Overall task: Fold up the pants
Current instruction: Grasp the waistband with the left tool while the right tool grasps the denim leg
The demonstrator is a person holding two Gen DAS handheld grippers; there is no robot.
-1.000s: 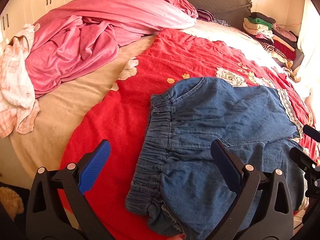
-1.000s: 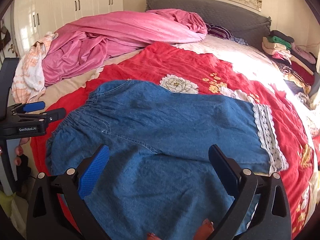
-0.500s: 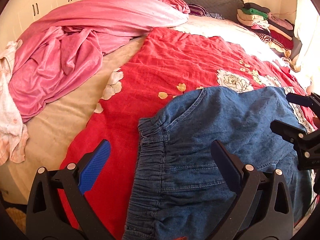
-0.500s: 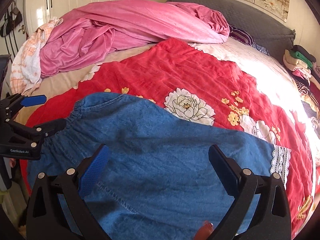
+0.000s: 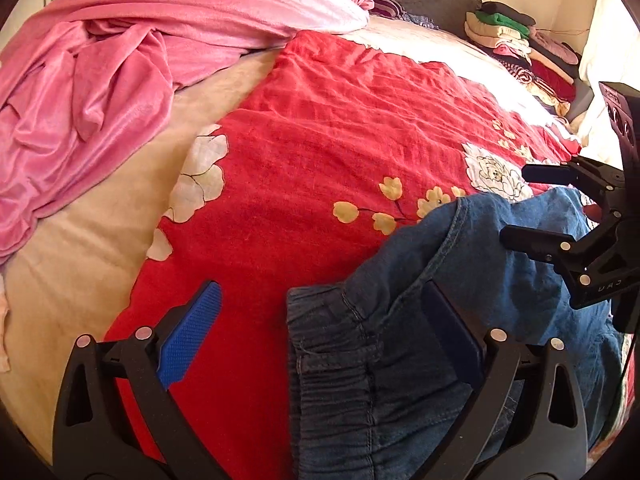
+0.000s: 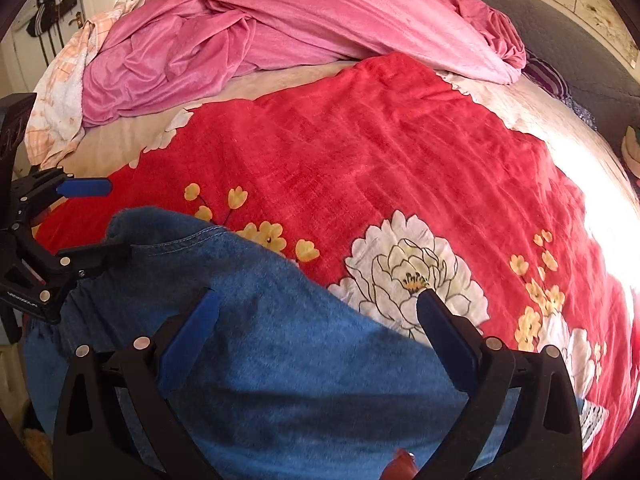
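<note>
Blue denim pants [image 5: 400, 360] lie flat on the red flowered blanket [image 5: 340, 140], with the gathered elastic waistband [image 5: 332, 364] nearest me in the left wrist view. My left gripper [image 5: 320, 300] is open just above the waistband corner, its right finger over the denim. From the right wrist view the pants [image 6: 280, 360] fill the bottom, with a lace hem [image 6: 592, 416] at the lower right. My right gripper [image 6: 318, 304] is open low over the upper edge of the denim. Each gripper shows in the other's view: the right gripper [image 5: 524, 204] and the left gripper [image 6: 100, 220], both open.
A heap of pink bedding [image 5: 120, 60] covers the far left of the bed. Folded clothes [image 5: 516, 40] are stacked at the far right by the grey headboard [image 6: 580, 52]. A checked pink-and-white cloth [image 6: 60, 92] hangs at the left edge. Bare beige sheet [image 5: 80, 260] lies left of the blanket.
Both grippers have moved forward and down toward the bed, so the pants now sit lower and larger in both views. Both stay open; the pants have not visibly shifted.
</note>
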